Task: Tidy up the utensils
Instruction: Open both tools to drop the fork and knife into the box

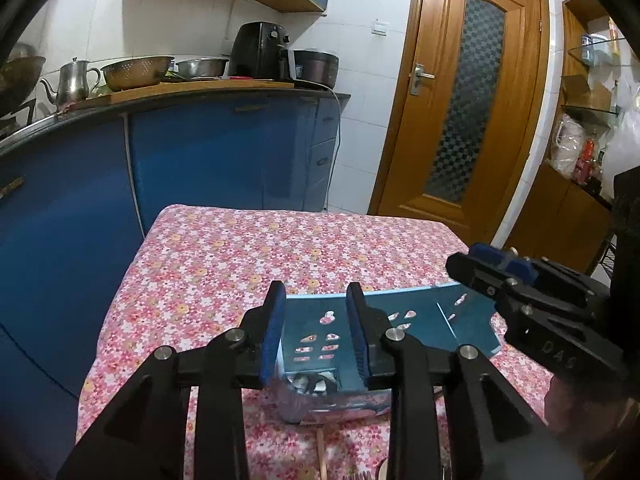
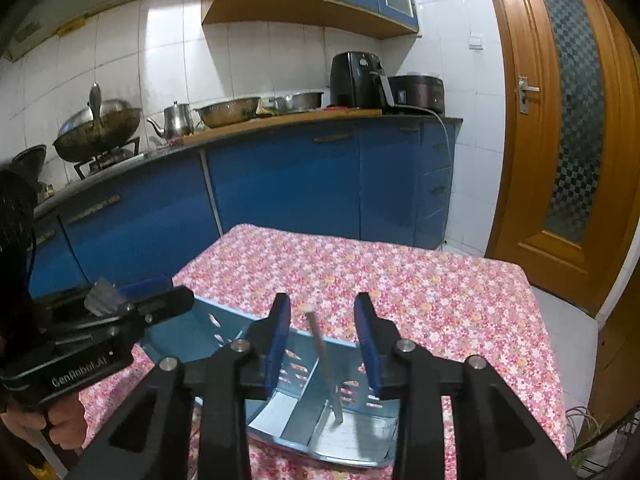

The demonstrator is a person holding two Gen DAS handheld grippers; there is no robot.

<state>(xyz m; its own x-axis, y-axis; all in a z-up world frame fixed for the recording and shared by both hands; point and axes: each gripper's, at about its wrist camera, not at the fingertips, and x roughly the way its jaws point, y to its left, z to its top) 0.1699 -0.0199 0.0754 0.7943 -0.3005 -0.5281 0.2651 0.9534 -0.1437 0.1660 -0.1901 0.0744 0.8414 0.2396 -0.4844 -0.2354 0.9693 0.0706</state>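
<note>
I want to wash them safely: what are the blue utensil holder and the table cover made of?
The utensil holder looks like smooth, slightly glossy moulded plastic, with cut-out drain holes. The table cover looks like matte printed floral fabric, draping over the edges.

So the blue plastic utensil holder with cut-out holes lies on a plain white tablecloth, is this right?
Not quite: the blue plastic utensil holder with cut-out holes lies on a pink floral tablecloth, not plain white. The right wrist view shows it.

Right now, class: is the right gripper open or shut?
Open. The right gripper's blue pads stand apart; the thin utensil between them, leaning in the blue holder, touches neither pad.
</note>
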